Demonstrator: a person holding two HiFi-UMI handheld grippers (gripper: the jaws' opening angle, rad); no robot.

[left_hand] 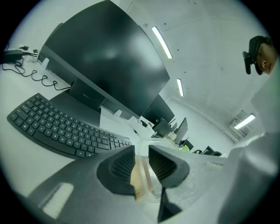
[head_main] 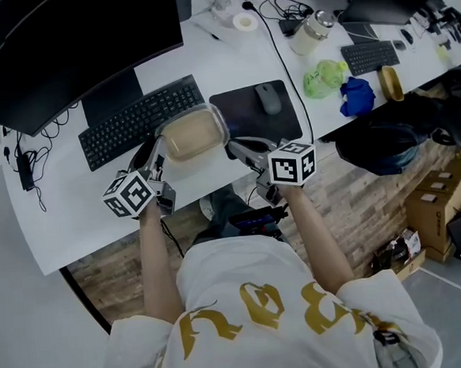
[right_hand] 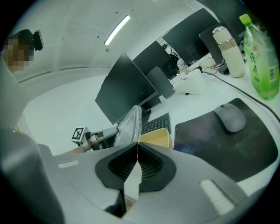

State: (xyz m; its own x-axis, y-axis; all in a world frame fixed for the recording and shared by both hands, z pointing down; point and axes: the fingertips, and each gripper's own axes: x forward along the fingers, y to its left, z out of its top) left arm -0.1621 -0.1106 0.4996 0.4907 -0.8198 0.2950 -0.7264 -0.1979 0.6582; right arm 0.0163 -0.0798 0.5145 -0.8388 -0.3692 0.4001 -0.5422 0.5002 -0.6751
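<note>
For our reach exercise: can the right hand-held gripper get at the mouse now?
Probably not yet: the way to the mouse looks free, but the right hand-held gripper is shut on the clear lid.

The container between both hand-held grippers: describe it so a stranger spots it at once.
On the white desk, look between the black keyboard and the dark mouse pad. There the left hand-held gripper and right hand-held gripper pinch the container from either side. It alone is a beige tub with a clear lid.
</note>
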